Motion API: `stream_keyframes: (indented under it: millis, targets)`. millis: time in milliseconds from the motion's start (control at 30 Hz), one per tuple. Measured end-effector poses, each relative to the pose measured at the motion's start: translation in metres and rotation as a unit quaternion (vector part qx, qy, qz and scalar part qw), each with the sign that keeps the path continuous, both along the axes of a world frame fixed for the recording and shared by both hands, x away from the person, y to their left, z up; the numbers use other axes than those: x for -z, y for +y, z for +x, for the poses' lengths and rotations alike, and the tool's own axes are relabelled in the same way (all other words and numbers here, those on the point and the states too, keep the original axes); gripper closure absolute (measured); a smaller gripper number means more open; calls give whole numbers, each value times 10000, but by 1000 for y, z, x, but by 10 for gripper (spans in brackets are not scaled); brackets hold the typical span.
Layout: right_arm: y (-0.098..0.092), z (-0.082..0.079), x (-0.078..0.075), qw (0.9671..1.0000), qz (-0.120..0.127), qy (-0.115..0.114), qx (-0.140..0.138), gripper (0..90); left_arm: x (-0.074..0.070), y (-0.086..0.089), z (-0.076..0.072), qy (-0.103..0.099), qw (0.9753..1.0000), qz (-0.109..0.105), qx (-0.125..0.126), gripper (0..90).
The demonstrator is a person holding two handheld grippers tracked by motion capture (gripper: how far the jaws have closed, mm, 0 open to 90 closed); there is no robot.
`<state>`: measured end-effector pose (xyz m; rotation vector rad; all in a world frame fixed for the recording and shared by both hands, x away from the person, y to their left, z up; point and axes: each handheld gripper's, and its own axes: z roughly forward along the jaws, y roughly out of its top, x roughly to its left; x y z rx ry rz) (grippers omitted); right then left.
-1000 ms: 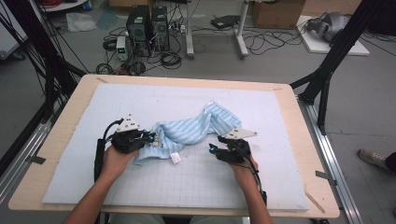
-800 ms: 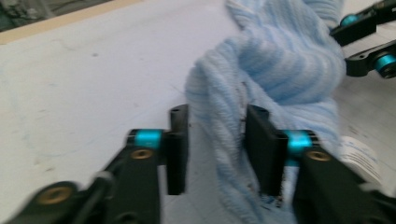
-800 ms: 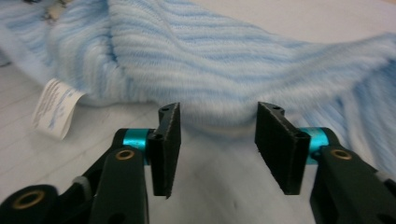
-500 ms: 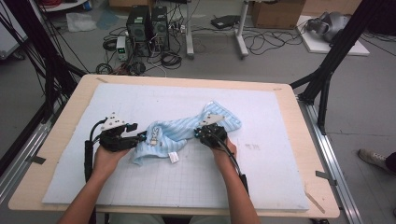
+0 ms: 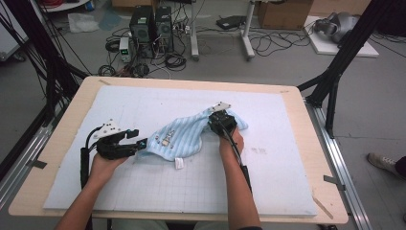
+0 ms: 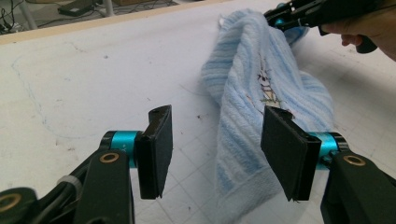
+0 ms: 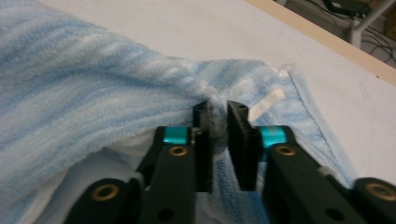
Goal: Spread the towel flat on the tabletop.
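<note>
**Striped towel pinched at one end, loose at the other**

Lying bunched mid-table on the white mat (image 5: 143, 191): a light-blue striped towel (image 5: 184, 136). Right gripper (image 7: 219, 121) clamped on a fold at the far end. Left gripper (image 6: 215, 140) gaping wide, straddling the near end. Soft, light, floppy by the looks; bound to sag. Best grabbed at the hemmed edge.
</note>
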<state>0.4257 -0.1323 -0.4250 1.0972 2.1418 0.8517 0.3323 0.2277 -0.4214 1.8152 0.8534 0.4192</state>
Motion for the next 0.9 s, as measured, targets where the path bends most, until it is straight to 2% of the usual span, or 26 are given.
stream_keyframes:
  millis: [33,133,167,233,267,300,333,367,400,433,467,500,533,600,633,700,833,900]
  targets:
    - [0,-1,-1,10000,88,25,11,672,0,1,0,0,10000,-13,11,440]
    - [-2,-13,-7,9989,367,-32,-300,616,-1,4,-1,-44,10000,-44,-14,440]
    - [-5,-19,-9,9980,491,-109,-386,601,-2,5,-1,-51,10000,-49,-10,441]
    - [-10,-34,-11,9949,752,-113,-661,590,-2,7,-2,-66,10000,-54,-38,441]
    - [-10,-34,-11,9949,752,-113,-661,590,-2,7,-2,-66,10000,-54,-38,441]
    - [-14,-49,-11,9926,765,-84,-935,577,-3,10,-3,-93,9999,-46,-47,441]
    - [-15,-56,-10,9914,783,-36,-1048,573,-3,10,-3,-93,9999,-46,-47,441]
    - [-15,-56,-10,9914,783,-36,-1048,573,-3,11,-4,-101,9999,-53,-75,441]
    - [-16,-64,-9,9894,844,-51,-1178,574,-4,13,-4,-112,9999,-55,-97,441]
    - [-14,-77,-5,9851,893,-4,-1472,569,-4,15,-6,-137,9998,-62,-122,441]
    - [-12,-83,-3,9829,900,56,-1603,568,-4,16,-7,-145,9998,-47,-143,442]
    - [-12,-83,-3,9829,900,56,-1603,568,-4,16,-7,-145,9998,-47,-143,441]
    - [-6,-93,1,9788,906,210,-1824,555,-4,17,-10,-160,9997,-69,-186,442]
    - [1,-100,5,9730,1006,223,-2064,563,-4,18,-13,-182,9996,-61,-225,441]
    - [5,-101,7,9712,997,276,-2145,559,-4,19,-15,-190,9995,-47,-232,442]
    - [13,-102,11,9693,899,333,-2266,545,-4,18,-16,-215,9995,-36,-233,441]
    - [29,-96,20,9702,758,432,-2260,536,-5,17,-23,-248,9994,-27,-257,441]
    - [35,-92,25,9730,630,490,-2164,640,-3,17,-29,-241,9992,-10,-308,441]
